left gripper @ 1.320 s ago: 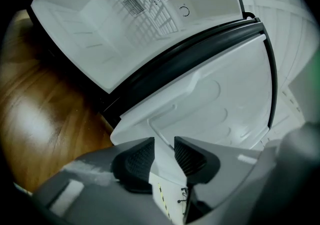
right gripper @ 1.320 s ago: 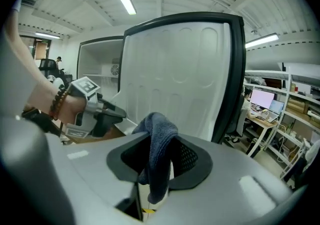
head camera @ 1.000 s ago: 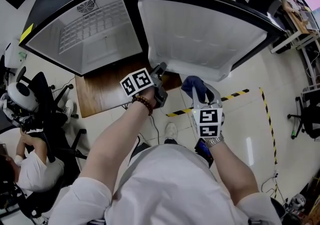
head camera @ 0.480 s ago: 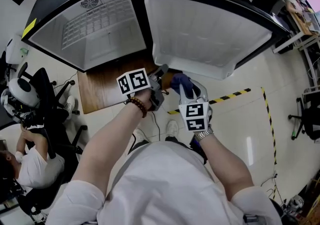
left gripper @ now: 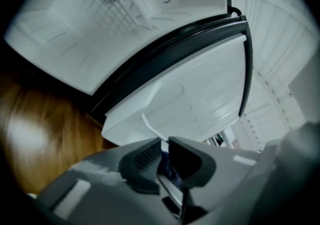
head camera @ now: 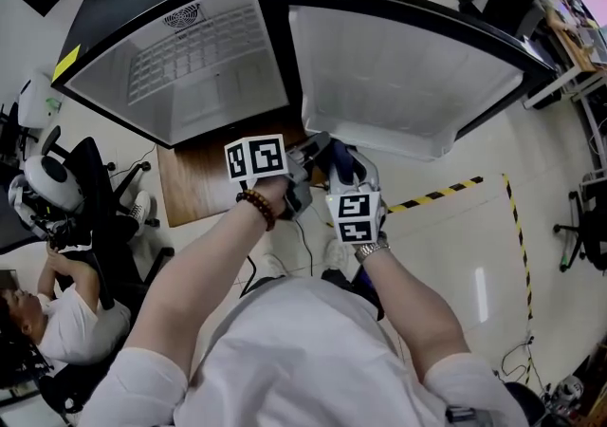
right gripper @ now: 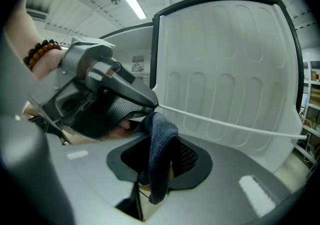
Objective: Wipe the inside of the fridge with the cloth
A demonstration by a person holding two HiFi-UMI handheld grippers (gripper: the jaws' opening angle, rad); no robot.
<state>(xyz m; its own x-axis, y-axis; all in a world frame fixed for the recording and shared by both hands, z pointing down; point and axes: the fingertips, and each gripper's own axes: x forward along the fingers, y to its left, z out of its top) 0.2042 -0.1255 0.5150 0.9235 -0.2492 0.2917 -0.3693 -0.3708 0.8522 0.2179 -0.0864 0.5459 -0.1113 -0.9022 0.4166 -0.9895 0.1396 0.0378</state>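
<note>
Pale floor, black fridge with white lining (head camera: 190,64) standing open, its white-lined door (head camera: 398,64) swung right. The dark blue cloth (right gripper: 160,144) is clamped in your right gripper (right gripper: 159,164), outside the cabinet. Your left gripper (left gripper: 164,151) jaws have just been closing on its top fold. Looks like a regrip, no wiping yet. Next: settle one firm hold, then reach inside.

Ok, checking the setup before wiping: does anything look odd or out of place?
Only the cloth: it hangs bunched in the right gripper, not spread for wiping, and the jaws of the left gripper have just been closing on its top. The fridge door looks undamaged.
</note>
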